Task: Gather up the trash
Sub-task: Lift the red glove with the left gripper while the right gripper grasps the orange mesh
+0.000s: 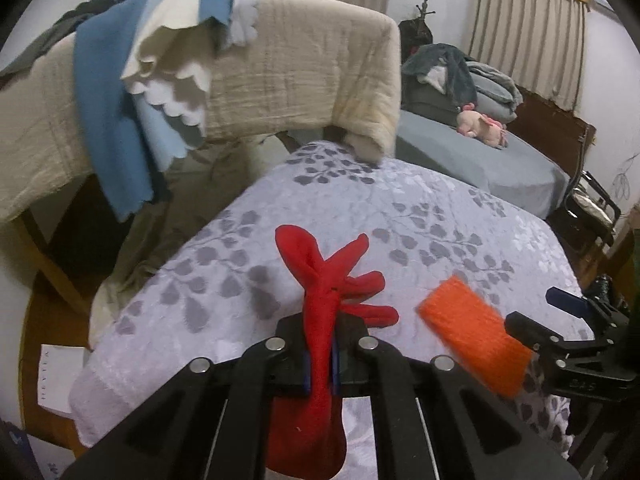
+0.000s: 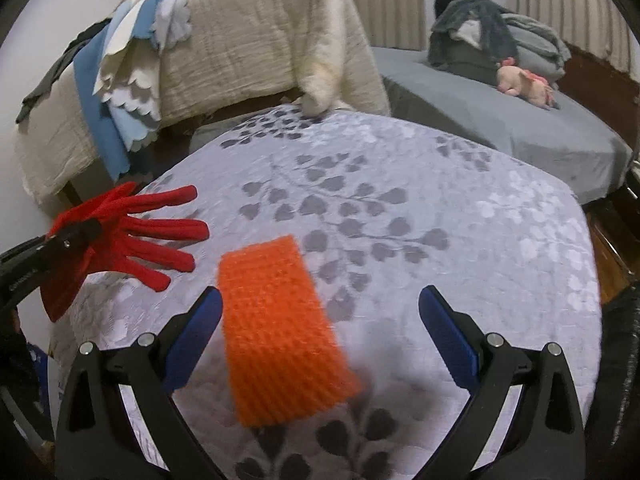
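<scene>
My left gripper (image 1: 320,356) is shut on a red glove (image 1: 326,280) and holds it above the table, glove fingers pointing forward. The glove also shows at the left of the right wrist view (image 2: 132,236). An orange knitted piece (image 2: 276,328) is blurred and sits between the wide-open jaws of my right gripper (image 2: 320,312), close to its left finger, touching neither pad; I cannot tell whether it rests on the cloth. In the left wrist view the orange piece (image 1: 476,340) is just in front of the right gripper's fingers (image 1: 536,330).
A table with a white cloth with grey leaf print (image 2: 400,200) lies under both grippers. Behind it stands a chair draped with a beige blanket (image 1: 288,76) and blue and white felt pieces (image 1: 132,92). A grey bed (image 2: 500,120) with a pink plush toy (image 2: 524,86) is at the right.
</scene>
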`<state>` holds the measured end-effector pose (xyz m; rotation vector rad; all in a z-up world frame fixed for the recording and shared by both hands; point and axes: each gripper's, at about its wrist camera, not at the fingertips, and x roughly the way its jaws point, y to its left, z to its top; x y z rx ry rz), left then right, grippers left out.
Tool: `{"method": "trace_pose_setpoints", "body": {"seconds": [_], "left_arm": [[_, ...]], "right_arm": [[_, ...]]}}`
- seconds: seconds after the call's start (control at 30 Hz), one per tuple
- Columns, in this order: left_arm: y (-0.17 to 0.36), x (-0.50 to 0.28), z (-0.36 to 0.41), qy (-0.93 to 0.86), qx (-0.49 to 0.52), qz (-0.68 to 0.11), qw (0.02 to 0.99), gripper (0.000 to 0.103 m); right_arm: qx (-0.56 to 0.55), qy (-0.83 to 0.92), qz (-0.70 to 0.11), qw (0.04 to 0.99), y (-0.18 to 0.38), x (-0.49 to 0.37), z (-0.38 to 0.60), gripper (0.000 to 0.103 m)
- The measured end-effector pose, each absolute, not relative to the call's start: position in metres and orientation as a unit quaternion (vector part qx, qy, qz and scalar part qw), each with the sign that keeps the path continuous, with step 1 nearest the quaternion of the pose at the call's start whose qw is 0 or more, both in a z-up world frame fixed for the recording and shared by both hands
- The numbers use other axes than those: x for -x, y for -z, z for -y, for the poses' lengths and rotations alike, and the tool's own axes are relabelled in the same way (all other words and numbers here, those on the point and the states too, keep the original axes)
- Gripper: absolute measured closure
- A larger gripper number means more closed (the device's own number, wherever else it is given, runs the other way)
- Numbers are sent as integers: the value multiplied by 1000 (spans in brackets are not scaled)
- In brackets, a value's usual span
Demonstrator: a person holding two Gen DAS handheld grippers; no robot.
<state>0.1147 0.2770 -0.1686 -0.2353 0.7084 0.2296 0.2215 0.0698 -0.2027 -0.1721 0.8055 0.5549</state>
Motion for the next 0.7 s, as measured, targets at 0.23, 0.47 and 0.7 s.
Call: {"method": "trace_pose_setpoints", "body": {"seconds": [0.23,0.47,0.7], "left_arm": [[180,-108,-279,-119,117,-358,919,97],[184,-105,-280,-119,116,-359,918,97],[177,-103,-277,-117,114,-353,921,97]], "right_arm": [[103,-262,-403,871,221,-225,-84,7],[114,-283,-425,852,229,-224,-91,44],[119,-316,-415,845,212,-214,-98,90]]}}
